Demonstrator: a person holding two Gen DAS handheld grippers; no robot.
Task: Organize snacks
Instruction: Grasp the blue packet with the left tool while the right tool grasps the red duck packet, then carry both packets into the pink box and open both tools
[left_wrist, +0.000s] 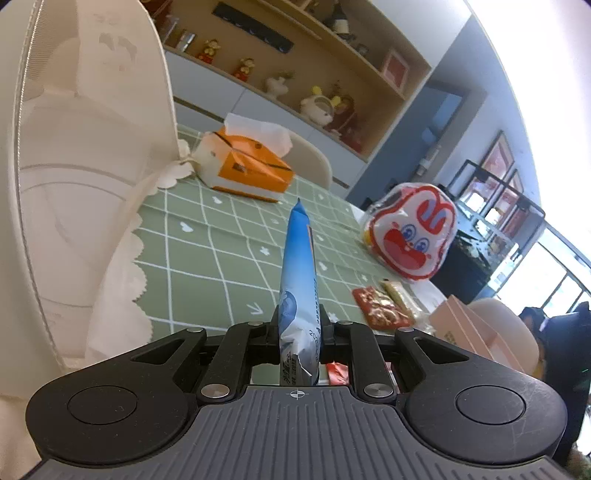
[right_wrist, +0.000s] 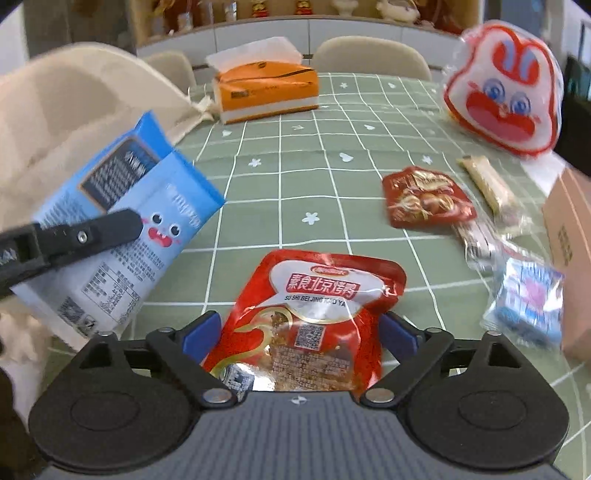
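My left gripper (left_wrist: 300, 325) is shut on a blue snack packet (left_wrist: 298, 273), seen edge-on and held above the green checked tablecloth (left_wrist: 207, 240). The same packet (right_wrist: 122, 236) shows in the right wrist view, clamped by a left finger (right_wrist: 88, 232), next to a cream fabric bag (right_wrist: 66, 110). My right gripper (right_wrist: 301, 332) is open, its blue pads either side of a red snack pouch (right_wrist: 310, 321) on the table. I cannot tell whether the pads touch it.
An orange tissue box (right_wrist: 266, 92) sits at the back. A red-and-white rabbit-face bag (right_wrist: 504, 103) stands at the right. A red nut packet (right_wrist: 424, 199), a beige bar (right_wrist: 487, 184), a blue-white wrapped snack (right_wrist: 528, 299) and a pink box (right_wrist: 569, 236) lie at the right.
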